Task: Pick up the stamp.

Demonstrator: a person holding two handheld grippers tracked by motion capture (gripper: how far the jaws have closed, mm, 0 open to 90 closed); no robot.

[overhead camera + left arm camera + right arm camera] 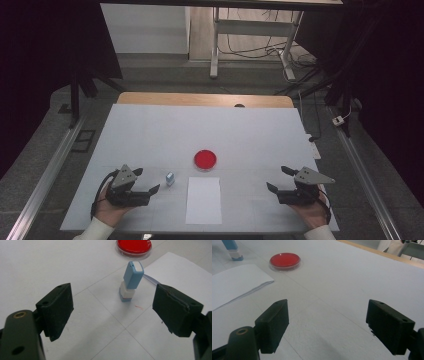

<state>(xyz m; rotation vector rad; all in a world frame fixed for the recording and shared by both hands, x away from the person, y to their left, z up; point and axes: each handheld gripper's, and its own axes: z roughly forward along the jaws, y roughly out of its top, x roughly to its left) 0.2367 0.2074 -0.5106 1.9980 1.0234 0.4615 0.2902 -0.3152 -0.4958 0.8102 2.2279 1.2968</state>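
Facing stamp [131, 281], left gripper [112, 307] jaws spread wide, empty. Stamp upright on table [150, 130], just ahead, beside paper sheet [203, 200], near red ink pad [205, 159]. Right gripper [280, 179] released, idle, well apart. Judged step: approach. Next: advance, straddle stamp body, clamp.

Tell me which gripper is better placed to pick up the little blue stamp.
Left. The left gripper sits right beside the stamp, jaws open toward it; the right gripper is beyond the paper.

bare table lies ahead of the right gripper [280, 179]; the small blue-and-white upright stamp [170, 178] stands near the left gripper [146, 180], with a flat white paper sheet [203, 200] and shallow red dish [205, 159] mid-table.
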